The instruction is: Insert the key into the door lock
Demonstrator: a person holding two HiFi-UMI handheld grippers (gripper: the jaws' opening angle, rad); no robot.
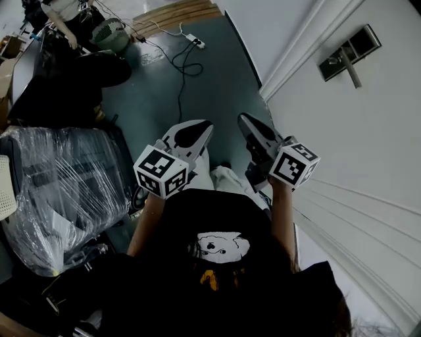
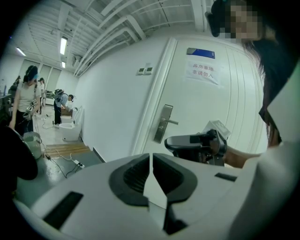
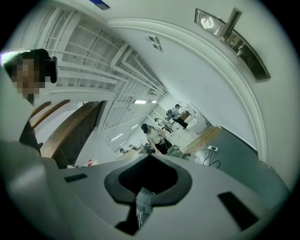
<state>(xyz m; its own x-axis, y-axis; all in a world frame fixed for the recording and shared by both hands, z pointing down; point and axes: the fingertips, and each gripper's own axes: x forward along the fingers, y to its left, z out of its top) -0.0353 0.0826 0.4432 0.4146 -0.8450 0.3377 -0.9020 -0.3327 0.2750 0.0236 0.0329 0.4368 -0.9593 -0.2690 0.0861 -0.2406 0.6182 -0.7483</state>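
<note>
The white door [image 1: 368, 131] rises on my right; its metal lock plate with a lever handle [image 1: 348, 51] is well beyond both grippers. In the left gripper view the lock plate [image 2: 164, 123] sits ahead on the door. The right gripper view has the lock plate [image 3: 232, 40] at top right. My left gripper [image 1: 197, 128] and right gripper [image 1: 250, 124] are held close to my chest, side by side, jaws together. The left gripper [image 2: 151, 157] holds nothing. The right gripper [image 3: 149, 159] shows a ridged grey strip behind its pads; I cannot tell what it is. No key shows.
A plastic-wrapped bundle [image 1: 59, 191] fills the left side. A black cable and white power strip [image 1: 195, 41] lie on the grey floor ahead, near wooden boards [image 1: 177, 13]. People [image 2: 26, 101] stand far back in the room.
</note>
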